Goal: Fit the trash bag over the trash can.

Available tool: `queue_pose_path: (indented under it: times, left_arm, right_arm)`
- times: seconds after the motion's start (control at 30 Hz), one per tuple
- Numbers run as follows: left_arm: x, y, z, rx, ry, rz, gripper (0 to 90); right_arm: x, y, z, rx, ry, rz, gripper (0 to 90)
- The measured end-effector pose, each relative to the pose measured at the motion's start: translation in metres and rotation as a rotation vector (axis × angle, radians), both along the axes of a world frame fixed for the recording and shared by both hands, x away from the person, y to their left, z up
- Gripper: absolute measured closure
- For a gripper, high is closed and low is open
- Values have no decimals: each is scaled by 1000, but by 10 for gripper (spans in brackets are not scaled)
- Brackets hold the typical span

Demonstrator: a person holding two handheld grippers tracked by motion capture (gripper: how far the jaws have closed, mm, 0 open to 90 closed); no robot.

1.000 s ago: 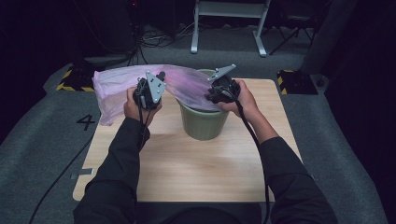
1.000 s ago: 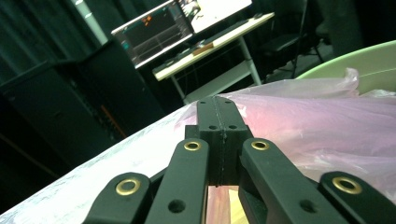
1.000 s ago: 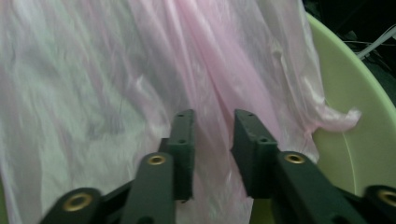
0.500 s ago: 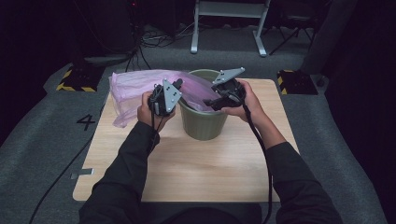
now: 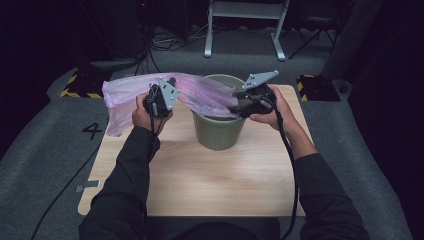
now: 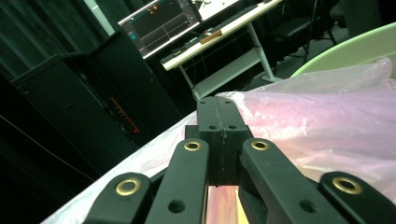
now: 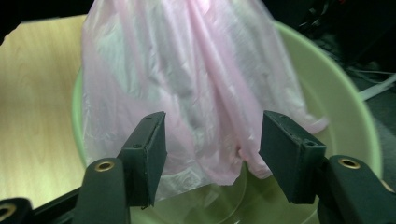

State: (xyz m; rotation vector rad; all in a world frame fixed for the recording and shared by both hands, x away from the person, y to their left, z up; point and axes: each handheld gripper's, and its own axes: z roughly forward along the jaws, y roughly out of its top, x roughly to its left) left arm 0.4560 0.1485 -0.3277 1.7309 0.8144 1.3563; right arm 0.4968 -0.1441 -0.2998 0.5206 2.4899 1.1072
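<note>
A thin pink plastic bag [image 5: 200, 92] stretches from the table's left side across to the mouth of a pale green bin [image 5: 217, 135]. My left gripper [image 5: 161, 97] is shut on the bag's upper edge left of the bin; its jaws [image 6: 218, 109] meet with the pink film [image 6: 317, 121] running beyond them. My right gripper [image 5: 236, 105] hovers over the bin's right rim. Its jaws [image 7: 212, 140] have just opened wide, then drawn in slightly. The bag's end [image 7: 187, 70] hangs between them into the bin [image 7: 336, 93], and the pads do not press it.
The bin stands mid-back on a light wooden table [image 5: 200, 175] with grey carpet around it. Yellow-black striped blocks [image 5: 75, 87] sit at the far corners. Behind the table are a white desk frame [image 5: 245, 25] and a monitor [image 6: 159, 23].
My left gripper swung right toward the bin with the bag, then back left. My right gripper shifted slightly right and its jaws parted off the bag's end.
</note>
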Motion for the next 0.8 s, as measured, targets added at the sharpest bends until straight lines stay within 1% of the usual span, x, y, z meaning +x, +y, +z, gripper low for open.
queue_pose_path:
  times: [0.03, 0.1, 0.13, 0.17, 0.23, 0.27, 0.33, 0.37, 0.43, 0.47, 0.5, 0.6, 0.7, 0.8]
  left_arm:
    - [-1, -2, 0, 3, -4, 3, 900]
    - [-1, -6, 1, 28, -7, 11, 900]
    - [-1, -7, 1, 44, -9, 14, 900]
    - [0, -8, 2, 45, -8, 11, 900]
    - [2, -8, 2, 47, -4, 13, 900]
    - [3, -8, 2, 48, 0, 17, 900]
    - [6, -8, 2, 43, 12, 21, 900]
    - [7, -8, 1, 28, 19, 20, 900]
    - [8, -8, 1, 25, 27, 23, 900]
    - [8, -9, 1, 16, 31, 19, 900]
    - [9, -10, 1, 14, 32, 14, 900]
    - [8, -12, 1, 9, 33, 5, 900]
    - [8, -13, 6, 10, 29, 4, 900]
    - [9, -12, 16, -20, 23, -5, 900]
  right_arm:
    - [0, -1, -1, -6, 10, 15, 414]
    - [-1, -1, -3, -12, 20, 40, 412]
    - [-2, -3, -3, -4, 24, 55, 413]
    - [-3, -5, -2, 12, 25, 62, 413]
    - [-5, -11, 2, 81, 37, 72, 423]
    - [-6, -14, 4, 97, 41, 78, 420]
    - [-7, -15, 5, 85, 39, 86, 412]
    - [-8, -15, 4, 82, 44, 96, 407]
    - [-9, -15, 4, 85, 57, 118, 399]
    - [-10, -14, 3, 85, 57, 126, 399]
    - [-10, -13, 2, 81, 58, 124, 398]
    - [-8, -8, -5, 43, 60, 106, 398]
    - [-4, -5, -10, 28, 55, 79, 425]
    - [-1, 1, -12, 3, 43, 44, 455]
